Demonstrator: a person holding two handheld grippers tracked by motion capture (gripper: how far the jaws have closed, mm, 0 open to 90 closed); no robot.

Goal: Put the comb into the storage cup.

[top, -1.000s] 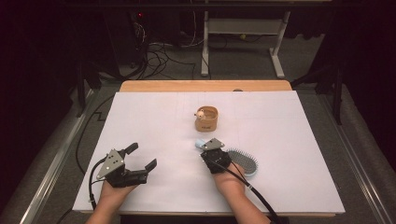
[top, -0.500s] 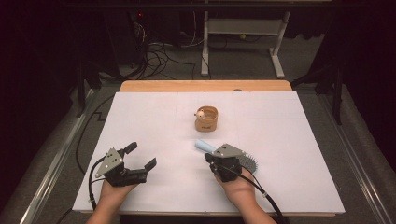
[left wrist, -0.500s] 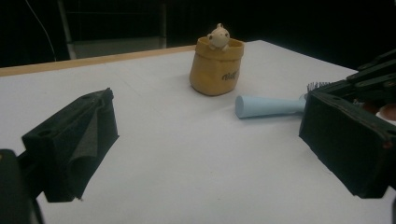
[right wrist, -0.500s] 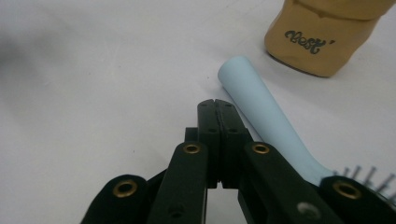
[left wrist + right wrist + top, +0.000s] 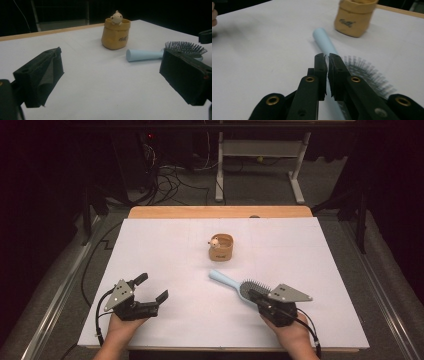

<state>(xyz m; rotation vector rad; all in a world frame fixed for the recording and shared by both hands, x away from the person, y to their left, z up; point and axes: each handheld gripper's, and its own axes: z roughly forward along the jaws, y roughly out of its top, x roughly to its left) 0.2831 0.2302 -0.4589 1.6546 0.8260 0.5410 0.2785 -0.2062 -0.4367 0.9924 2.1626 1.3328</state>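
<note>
**Right tool just off the brush, left tool idle and wide**

The right tool (image 5: 326, 58), low centre in its own view, has just been opening: its jaws stand a thin slit apart with nothing clearly pinched, and the brush (image 5: 323, 40) runs under them, handle up-frame towards the pouch (image 5: 354, 17). The left tool (image 5: 151, 287), lower left of the high view, gapes wide and holds nothing. The brush looks light, stiff and smooth-handled, so it may slip or pivot; I would grip the handle near the head, not the springy bristles. The high view gives the whole layout on the table (image 5: 165, 250), with brush and pouch apart. The left gripper view shows the bristles pointing up and a small figure (image 5: 116, 18) peeking from the pouch.
</note>
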